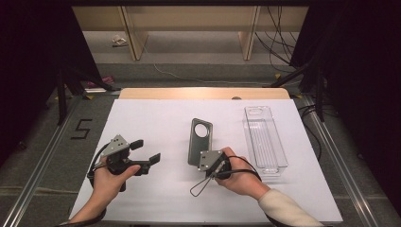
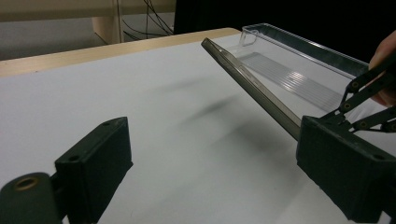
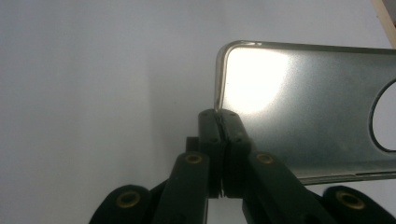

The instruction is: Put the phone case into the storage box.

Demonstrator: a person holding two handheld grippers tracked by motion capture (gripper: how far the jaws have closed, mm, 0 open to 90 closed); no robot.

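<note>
Lid: grey plate (image 1: 199,140) with rounded corners and a round hole near its far end; held off the sheet, tilted, mid-table. My right gripper view shows its shiny face (image 3: 299,98); my left gripper view shows its thin edge (image 2: 252,86).
Writing: none readable on the lid. A dark "5" (image 1: 82,128) is marked on the floor left of the table.
Right gripper (image 1: 206,161): jaws pressed together, pinching the lid's near edge by a corner; in its own view the pads (image 3: 223,122) meet on the rim.
Right hand (image 1: 239,176): wrapped round the grip, pale sleeve behind, wrist angled in from the lower right.
Left gripper (image 1: 146,152): jaws spread, nothing between them; it points toward the lid, apart from it.
Left hand (image 1: 109,177): holds the grip low, left of centre, over the sheet.
Tray: clear, long (image 1: 265,137), lying right of the lid, near it.
Sheet: white (image 1: 151,123), covering the table.
</note>
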